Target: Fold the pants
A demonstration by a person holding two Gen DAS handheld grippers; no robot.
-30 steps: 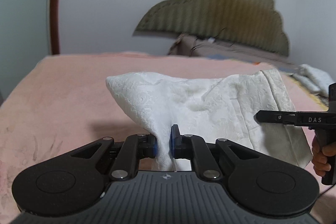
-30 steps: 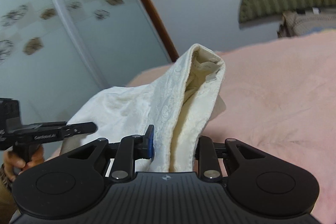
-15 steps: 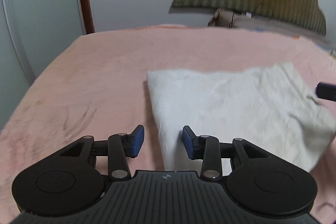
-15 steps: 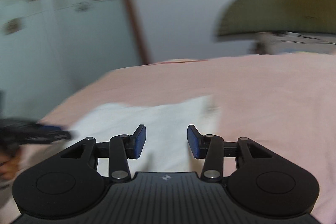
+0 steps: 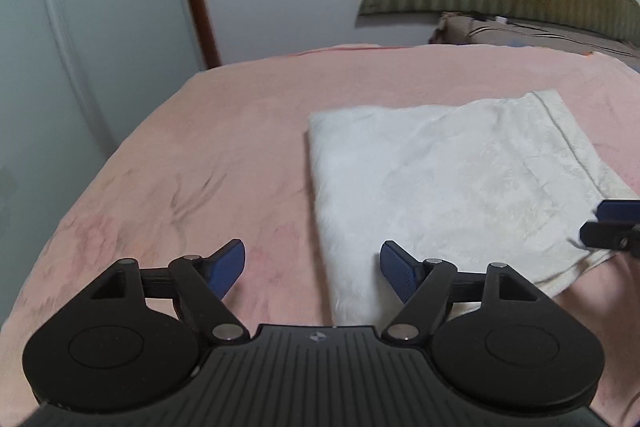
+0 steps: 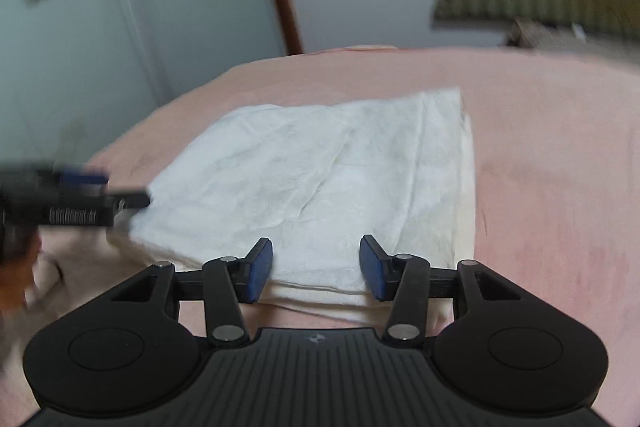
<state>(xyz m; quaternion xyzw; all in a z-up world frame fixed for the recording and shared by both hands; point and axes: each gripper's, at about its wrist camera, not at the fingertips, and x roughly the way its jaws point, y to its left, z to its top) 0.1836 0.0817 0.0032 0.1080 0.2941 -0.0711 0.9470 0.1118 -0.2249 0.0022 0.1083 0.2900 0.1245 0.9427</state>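
A second ago I had both corners of the white pants [image 5: 448, 183] pinched and lifted; now they lie folded flat on the pink bed [image 5: 224, 147]. My left hand-held gripper [image 5: 312, 267] has let go, its jaws opening with only the pants' near left edge below them. My right hand-held gripper [image 6: 316, 267] is released too, jaws opening above the near hem, pads clear of the cloth.

No legible text, small pale emblem on each gripper body, unreadable
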